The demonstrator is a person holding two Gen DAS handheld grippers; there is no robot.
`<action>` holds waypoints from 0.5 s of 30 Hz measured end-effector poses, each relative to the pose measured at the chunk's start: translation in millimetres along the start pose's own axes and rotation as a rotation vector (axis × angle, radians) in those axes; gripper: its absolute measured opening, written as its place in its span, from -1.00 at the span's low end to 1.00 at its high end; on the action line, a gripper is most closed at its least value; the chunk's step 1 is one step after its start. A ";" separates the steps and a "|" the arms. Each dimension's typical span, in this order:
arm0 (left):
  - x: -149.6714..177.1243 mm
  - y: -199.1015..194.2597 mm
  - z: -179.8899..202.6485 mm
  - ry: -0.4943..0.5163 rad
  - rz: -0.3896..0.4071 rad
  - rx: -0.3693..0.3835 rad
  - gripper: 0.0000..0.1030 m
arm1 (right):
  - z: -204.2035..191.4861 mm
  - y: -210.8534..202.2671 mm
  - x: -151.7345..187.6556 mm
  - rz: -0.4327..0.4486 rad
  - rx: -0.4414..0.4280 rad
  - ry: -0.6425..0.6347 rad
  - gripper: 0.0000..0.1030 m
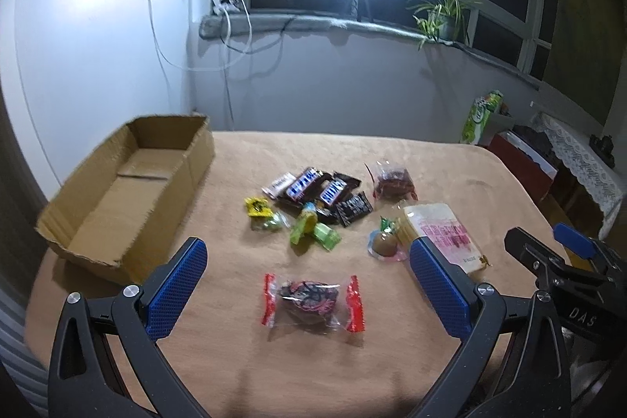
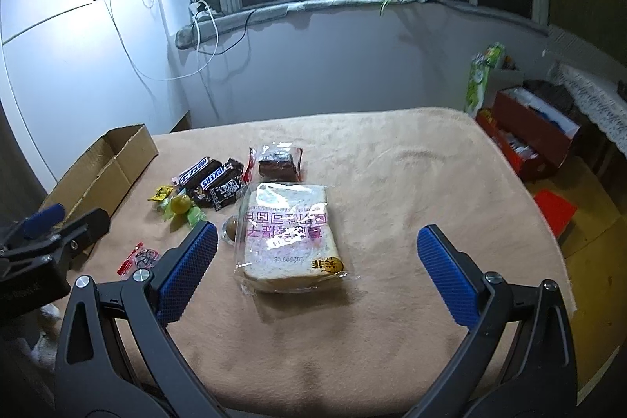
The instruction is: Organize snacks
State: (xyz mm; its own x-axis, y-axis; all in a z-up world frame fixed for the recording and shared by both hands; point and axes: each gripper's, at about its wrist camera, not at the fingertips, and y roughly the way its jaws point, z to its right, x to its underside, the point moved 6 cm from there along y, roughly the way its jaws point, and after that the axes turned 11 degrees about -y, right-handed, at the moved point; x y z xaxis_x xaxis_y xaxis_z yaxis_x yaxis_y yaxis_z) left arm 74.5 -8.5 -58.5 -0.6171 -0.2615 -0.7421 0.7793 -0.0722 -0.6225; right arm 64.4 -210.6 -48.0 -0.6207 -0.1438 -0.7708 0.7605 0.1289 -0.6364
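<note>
Holding both tools spread and empty, I see my left gripper (image 1: 307, 267) above a red-ended wrapped cake (image 1: 312, 302), my right gripper (image 2: 317, 261) over the bagged bread (image 2: 290, 234); the cardboard box (image 1: 117, 190) sits at the table's left.

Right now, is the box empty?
Empty as far as shown: the box lies open and only bare cardboard shows inside; the snacks are on the table.

Bagged bread (image 2: 290, 234) between wide-spread right gripper (image 2: 317, 253) fingers (image 2: 446, 277).
</note>
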 end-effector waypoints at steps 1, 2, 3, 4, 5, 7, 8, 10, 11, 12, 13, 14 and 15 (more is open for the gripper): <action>1.3 4.3 -0.1 -0.009 -0.021 0.012 0.99 | 1.0 1.8 0.5 -0.007 -0.013 0.005 1.00; 2.4 5.7 0.5 -0.013 -0.031 0.018 0.99 | 3.7 4.7 1.1 -0.017 -0.033 0.014 1.00; 4.0 8.8 1.4 -0.018 -0.047 0.030 0.99 | 7.2 7.7 2.0 -0.030 -0.057 0.030 1.00; 5.8 10.9 2.9 -0.020 -0.058 0.040 0.97 | 11.3 11.4 2.9 -0.045 -0.084 0.049 1.00; 7.9 14.3 5.5 -0.019 -0.073 0.052 0.91 | 14.9 15.4 3.7 -0.061 -0.110 0.068 1.00; 11.4 20.1 10.2 -0.019 -0.101 0.078 0.82 | 19.3 24.0 5.2 -0.091 -0.161 0.098 0.89; 14.8 26.1 14.1 -0.023 -0.133 0.103 0.79 | 21.0 28.9 5.8 -0.109 -0.189 0.111 0.83; 21.0 35.8 20.5 -0.034 -0.190 0.142 0.69 | 25.2 40.3 8.3 -0.151 -0.242 0.141 0.71; 23.4 38.2 23.0 -0.039 -0.209 0.157 0.61 | 26.7 46.7 9.7 -0.171 -0.277 0.161 0.70; 26.6 41.8 26.4 -0.045 -0.237 0.178 0.59 | 26.6 52.3 10.8 -0.187 -0.307 0.176 0.68; 30.1 47.0 30.9 -0.054 -0.268 0.200 0.55 | 25.2 56.2 12.0 -0.200 -0.332 0.186 0.61; 32.1 49.1 33.8 -0.058 -0.286 0.212 0.52 | 24.4 60.4 12.9 -0.213 -0.350 0.192 0.57; 35.6 53.6 38.7 -0.064 -0.316 0.233 0.50 | 22.4 65.9 13.8 -0.230 -0.376 0.193 0.51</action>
State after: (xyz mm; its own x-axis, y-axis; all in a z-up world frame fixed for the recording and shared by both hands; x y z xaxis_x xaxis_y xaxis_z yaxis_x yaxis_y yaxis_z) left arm 98.5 -58.9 -108.7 -0.8283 -0.2501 -0.5013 0.5603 -0.3729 -0.7396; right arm 110.3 -226.1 -99.9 -0.8158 -0.0296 -0.5776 0.4999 0.4660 -0.7300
